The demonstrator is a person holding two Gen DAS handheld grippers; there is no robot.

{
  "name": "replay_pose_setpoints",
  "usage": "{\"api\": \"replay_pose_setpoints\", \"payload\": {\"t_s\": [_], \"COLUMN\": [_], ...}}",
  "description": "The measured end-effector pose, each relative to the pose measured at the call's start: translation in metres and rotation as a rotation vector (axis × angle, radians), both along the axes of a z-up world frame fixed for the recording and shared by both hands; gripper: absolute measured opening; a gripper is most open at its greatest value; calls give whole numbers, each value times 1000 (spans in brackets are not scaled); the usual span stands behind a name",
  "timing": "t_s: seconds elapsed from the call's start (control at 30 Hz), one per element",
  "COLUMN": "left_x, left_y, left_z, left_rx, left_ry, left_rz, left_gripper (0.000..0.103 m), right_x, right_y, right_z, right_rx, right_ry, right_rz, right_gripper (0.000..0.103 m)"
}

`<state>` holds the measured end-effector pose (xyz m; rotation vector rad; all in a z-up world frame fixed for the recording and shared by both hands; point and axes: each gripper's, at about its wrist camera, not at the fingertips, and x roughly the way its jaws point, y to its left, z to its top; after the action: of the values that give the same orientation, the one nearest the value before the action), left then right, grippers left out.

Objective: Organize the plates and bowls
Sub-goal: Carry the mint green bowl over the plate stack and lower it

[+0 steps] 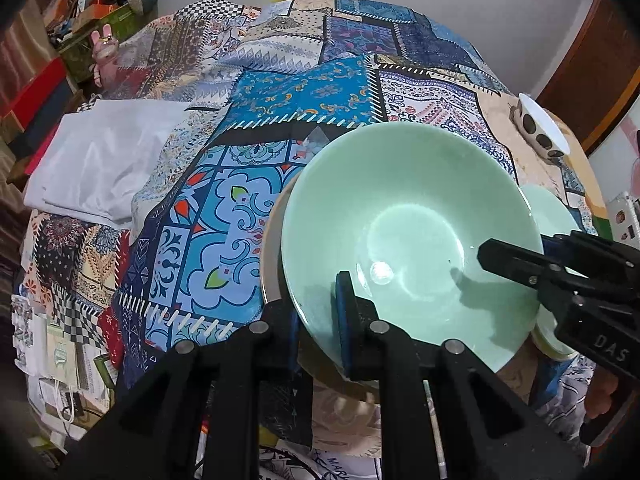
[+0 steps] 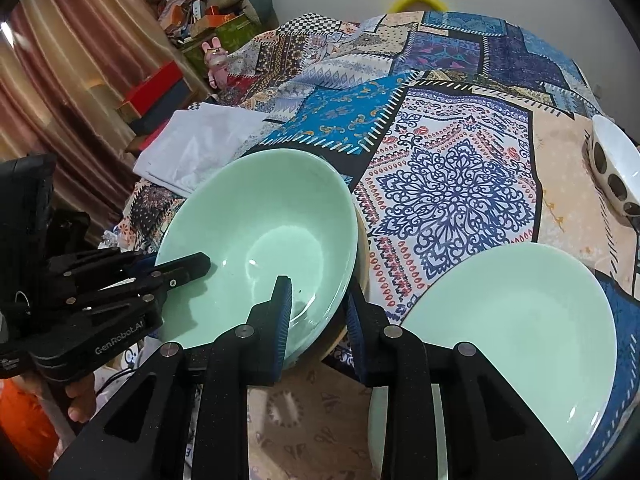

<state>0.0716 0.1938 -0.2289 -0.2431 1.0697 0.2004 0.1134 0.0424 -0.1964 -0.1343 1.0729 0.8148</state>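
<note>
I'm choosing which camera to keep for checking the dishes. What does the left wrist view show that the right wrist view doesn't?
Only the left wrist view: the left tongs pinching the green bowl's near rim.

Only the right wrist view: the green plate almost whole, and the right tongs straddling the bowl's rim.

Both: the bowl on something beige, the spotted white bowl, the folded white cloth, the patchwork tablecloth.

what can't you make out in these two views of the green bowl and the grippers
- What the green bowl sits on: both views, the bowl hides all but a pale rim.
- Left gripper outer finger pad: left view, behind the bowl's rim.
- Green plate: left view, mostly hidden by the bowl and right gripper; right view, cut off at the bottom.
- Spotted bowl: cut off by the right edge in the right view.
</note>
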Motion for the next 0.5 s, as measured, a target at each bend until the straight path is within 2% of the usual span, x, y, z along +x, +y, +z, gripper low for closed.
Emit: {"api": "replay_pose_setpoints", "payload": {"t_s": [0.2,0.5], "left_x": [3,6], "left_y": [-9,-16], "left_z": [-1,5], "left_rx": [55,97], "left_ry": [27,38], "left_rz": [-16,-21], "left_gripper": [17,19], "right_x": [3,2], "right_y": [-14,-37], "right_z": [3,15], "right_rx": [11,49], "right_ry": [-13,-25], "right_rz": [-11,-27], "right_gripper": [26,26]}}
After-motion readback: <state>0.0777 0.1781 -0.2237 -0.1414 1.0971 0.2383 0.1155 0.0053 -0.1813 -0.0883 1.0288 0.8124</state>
